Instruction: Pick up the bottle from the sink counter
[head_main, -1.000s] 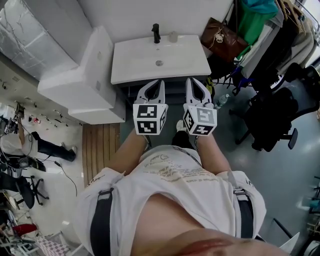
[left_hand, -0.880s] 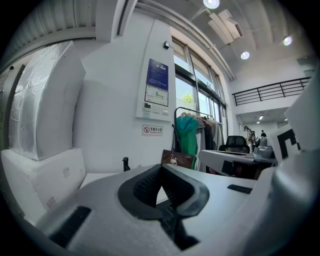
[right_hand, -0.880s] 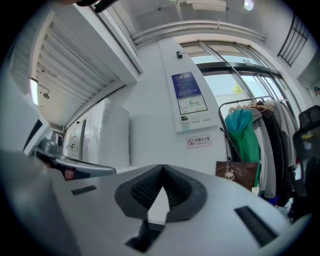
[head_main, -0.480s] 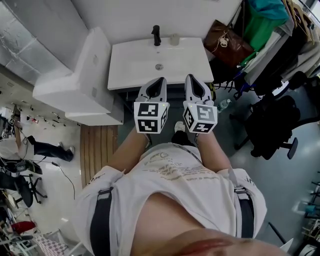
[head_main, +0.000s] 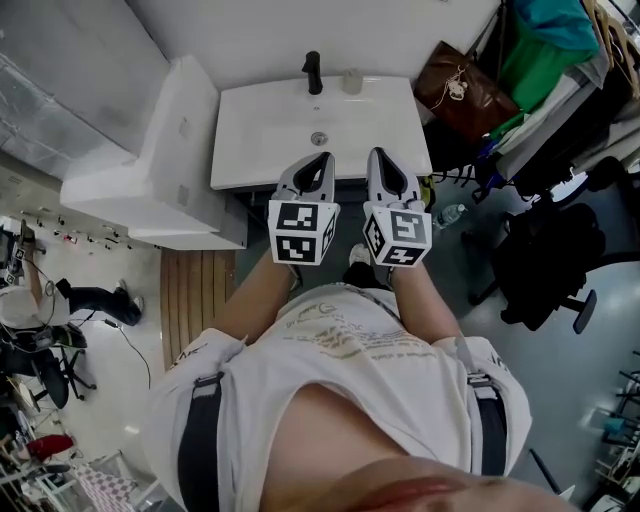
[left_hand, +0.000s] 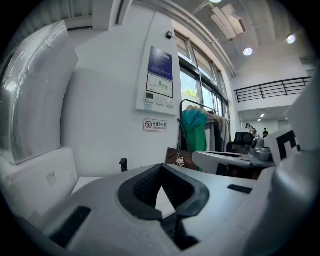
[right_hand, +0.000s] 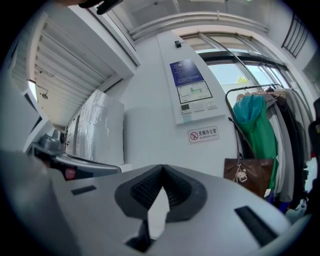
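A small pale bottle (head_main: 351, 81) stands at the back edge of the white sink counter (head_main: 390, 115), just right of the black faucet (head_main: 313, 71). My left gripper (head_main: 323, 160) and right gripper (head_main: 378, 155) hang side by side over the counter's front edge, well short of the bottle. Both are shut with nothing between their jaws. In the left gripper view the left gripper (left_hand: 161, 167) points at the wall, the faucet (left_hand: 123, 164) showing to its left. In the right gripper view the shut right gripper (right_hand: 161, 167) faces the wall; the bottle is hidden there.
A white cabinet (head_main: 150, 170) adjoins the sink on the left. A brown bag (head_main: 465, 88) and hanging clothes (head_main: 545, 60) crowd the right side. A plastic bottle (head_main: 452, 213) lies on the floor by a black chair (head_main: 545, 260). A wooden mat (head_main: 200, 295) lies lower left.
The sink counter has drifted slightly lower and nearer in the head view. Both grippers stay side by side and shut, their tips now at the counter's front edge.
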